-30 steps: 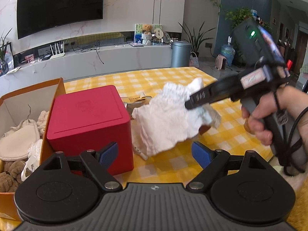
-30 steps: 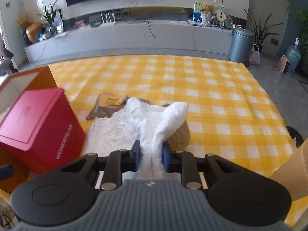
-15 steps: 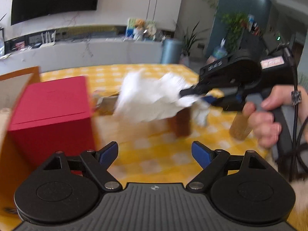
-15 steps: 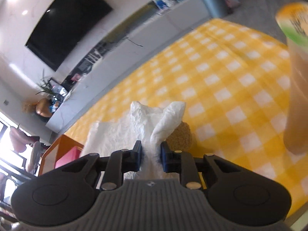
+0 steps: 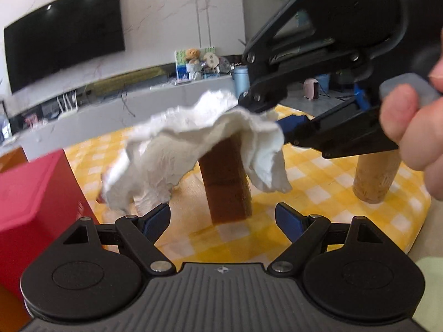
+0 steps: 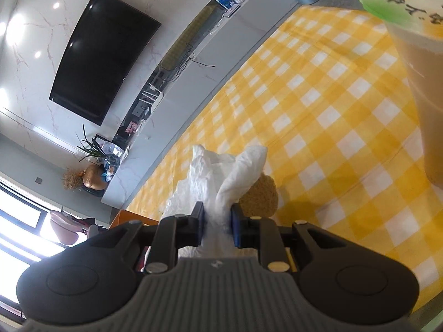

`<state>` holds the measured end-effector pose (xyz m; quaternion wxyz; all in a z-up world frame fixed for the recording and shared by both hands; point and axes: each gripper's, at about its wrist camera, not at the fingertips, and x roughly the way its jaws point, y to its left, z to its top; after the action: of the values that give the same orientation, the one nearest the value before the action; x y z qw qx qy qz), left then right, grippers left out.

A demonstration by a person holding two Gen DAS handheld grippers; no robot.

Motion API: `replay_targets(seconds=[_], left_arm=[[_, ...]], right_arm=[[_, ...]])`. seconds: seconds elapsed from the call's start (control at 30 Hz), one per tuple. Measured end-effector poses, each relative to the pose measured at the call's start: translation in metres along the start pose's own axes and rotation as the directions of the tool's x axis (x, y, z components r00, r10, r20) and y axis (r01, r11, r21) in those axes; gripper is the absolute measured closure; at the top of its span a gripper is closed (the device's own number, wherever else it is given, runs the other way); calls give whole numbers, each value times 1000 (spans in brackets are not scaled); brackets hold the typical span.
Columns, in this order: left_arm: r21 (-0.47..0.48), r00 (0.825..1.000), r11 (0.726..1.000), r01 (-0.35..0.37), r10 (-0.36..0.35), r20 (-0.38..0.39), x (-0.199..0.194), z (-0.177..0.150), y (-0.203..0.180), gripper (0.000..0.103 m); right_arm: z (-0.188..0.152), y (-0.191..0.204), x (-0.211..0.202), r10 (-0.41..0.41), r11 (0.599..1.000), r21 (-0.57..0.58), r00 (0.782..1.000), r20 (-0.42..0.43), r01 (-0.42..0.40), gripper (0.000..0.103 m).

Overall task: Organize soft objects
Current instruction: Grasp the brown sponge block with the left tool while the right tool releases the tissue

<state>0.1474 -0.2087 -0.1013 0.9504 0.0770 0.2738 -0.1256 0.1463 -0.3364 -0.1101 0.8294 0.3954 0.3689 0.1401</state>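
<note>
A black television [image 5: 63,34] hangs at ten o'clock on the white marble wall [image 5: 171,13]. Below runs a long white sideboard [image 5: 116,108]; bright windows [image 6: 19,221] glare at eight o'clock.

Crumpled white cloth [image 5: 199,144] lifted above table, draped over brown sponge block [image 5: 227,182]

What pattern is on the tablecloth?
Yellow and white checks; the tablecloth shows best in the right wrist view.
</note>
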Motion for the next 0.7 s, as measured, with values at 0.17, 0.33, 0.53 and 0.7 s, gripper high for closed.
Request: replay_targets(seconds=[0.17,0.33,0.53,0.7], left_arm=[[-17,999,999,33,-34,-27,-13,-12,-4,9],[-56,998,998,41,-38,55,-15,-5,-1,14],[-125,996,991,51,-41,82,-10,-6,11,35],[-71,991,996,52,-42,127,-10,-5,16,61]], right_arm=[[1,-3,-6,21,999,27,999,30,-22,84],[-1,-2,-9,21,999,24,999,28,-21,84],[-2,3,-9,14,1000,-1,1000,23,-14,84],[3,2,-7,-3,1000,-23,1000,21,4,84]])
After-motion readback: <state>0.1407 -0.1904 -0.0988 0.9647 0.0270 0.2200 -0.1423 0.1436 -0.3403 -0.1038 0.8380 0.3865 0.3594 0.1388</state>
